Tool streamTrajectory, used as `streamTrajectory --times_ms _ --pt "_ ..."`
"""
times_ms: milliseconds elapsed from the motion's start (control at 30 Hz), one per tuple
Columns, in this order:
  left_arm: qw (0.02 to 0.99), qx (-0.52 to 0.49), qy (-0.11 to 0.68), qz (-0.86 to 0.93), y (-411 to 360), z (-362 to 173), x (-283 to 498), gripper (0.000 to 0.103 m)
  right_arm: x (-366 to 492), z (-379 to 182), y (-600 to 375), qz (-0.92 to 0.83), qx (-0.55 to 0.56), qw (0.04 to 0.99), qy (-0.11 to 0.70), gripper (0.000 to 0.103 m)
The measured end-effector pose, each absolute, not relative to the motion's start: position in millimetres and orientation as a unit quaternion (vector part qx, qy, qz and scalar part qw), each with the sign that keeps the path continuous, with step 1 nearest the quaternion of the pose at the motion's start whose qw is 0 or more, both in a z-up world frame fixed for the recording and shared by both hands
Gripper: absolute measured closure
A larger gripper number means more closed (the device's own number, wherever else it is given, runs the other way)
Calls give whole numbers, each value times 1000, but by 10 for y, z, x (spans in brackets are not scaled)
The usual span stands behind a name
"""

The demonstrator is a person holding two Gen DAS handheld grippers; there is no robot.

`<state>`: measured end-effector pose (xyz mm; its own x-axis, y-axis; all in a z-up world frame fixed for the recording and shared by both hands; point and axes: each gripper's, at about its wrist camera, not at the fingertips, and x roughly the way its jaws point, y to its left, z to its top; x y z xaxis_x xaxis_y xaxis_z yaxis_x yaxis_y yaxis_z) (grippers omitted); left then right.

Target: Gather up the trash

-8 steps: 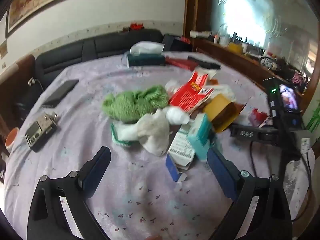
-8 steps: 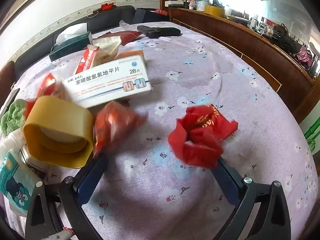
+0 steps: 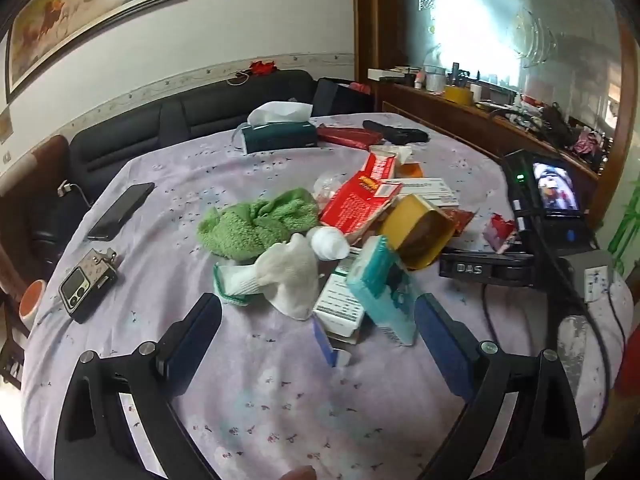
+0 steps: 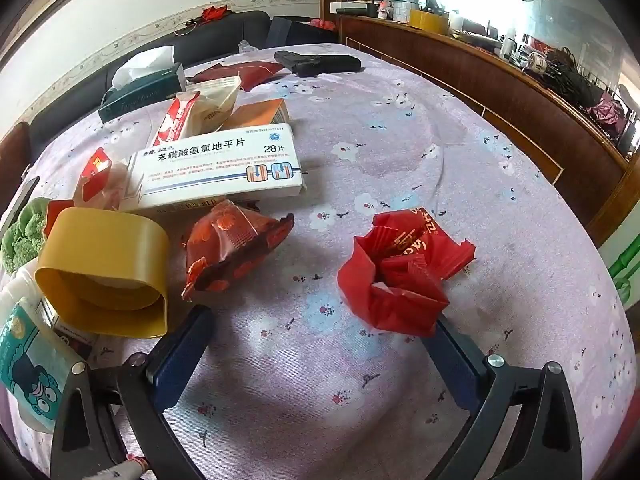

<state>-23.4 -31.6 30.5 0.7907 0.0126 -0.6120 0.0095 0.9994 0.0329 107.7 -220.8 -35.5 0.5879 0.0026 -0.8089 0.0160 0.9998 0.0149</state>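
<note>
A heap of trash lies mid-table on the purple floral cloth. In the left wrist view it holds a white glove, a green towel, a teal packet, a white medicine box, a yellow plastic cap and red wrappers. My left gripper is open and empty, just short of the heap. In the right wrist view a crumpled red wrapper lies by the right finger. A dark red foil wrapper, the yellow cap and a white pill box lie to the left. My right gripper is open and empty.
A phone, a small grey device, a tissue box and a black case lie on the table. The right gripper's body with cables stands at right. A dark sofa and a wooden sideboard border the table.
Both grippers have shifted only slightly; the heap and the red wrapper stay where they were.
</note>
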Motion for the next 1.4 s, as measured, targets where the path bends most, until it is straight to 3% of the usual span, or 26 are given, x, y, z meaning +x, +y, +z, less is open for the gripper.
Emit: streamTrajectory --times_ms 1000,1400 --pt "945 -5 326 21 -48 378 -440 7 1087 -372 -2222 7 5 886 464 1" --pt "954 -1 298 15 -270 709 -735 7 -596 647 -2601 14 41 946 321 1"
